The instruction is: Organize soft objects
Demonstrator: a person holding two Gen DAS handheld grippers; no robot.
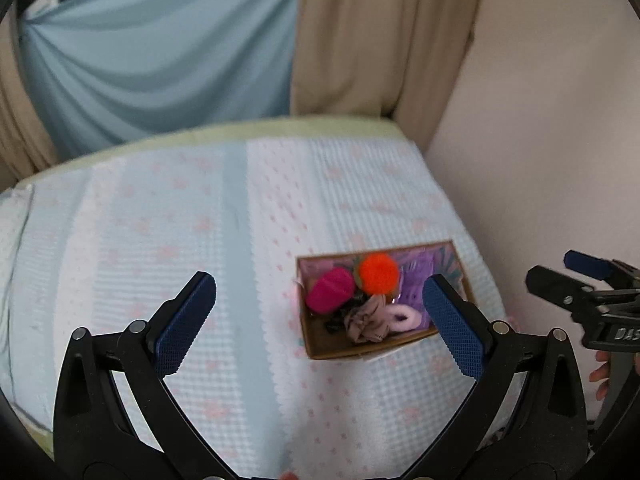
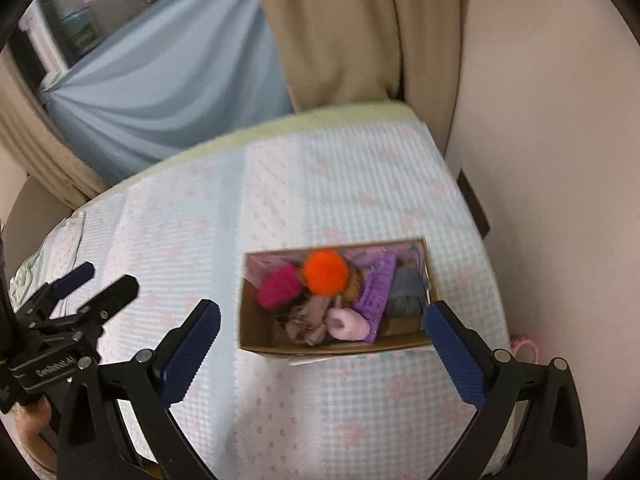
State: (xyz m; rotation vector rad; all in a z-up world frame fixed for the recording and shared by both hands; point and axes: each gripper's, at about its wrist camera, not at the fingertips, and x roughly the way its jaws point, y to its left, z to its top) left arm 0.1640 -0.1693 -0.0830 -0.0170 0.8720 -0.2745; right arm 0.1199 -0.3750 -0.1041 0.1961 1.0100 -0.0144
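Box: open cardboard box, brown walls, purple-patterned lining; sits on the bed toward its right edge, near the wall.
Contents: orange pompom on top at the back; magenta piece left of it; beige crumpled scrunchie in front; pale pink ring beside that; purple pouch and grey-blue piece at right.
Count: six soft things visible, one box.
Cover: pale blue and white, small pink print, blurred.
Open room: bed bare left of and in front of the box.
Left tool: fingers wide apart, empty, above the bed.
Right tool: fingers wide apart, empty, box between them.
Backdrop: blue curtain, beige curtain.
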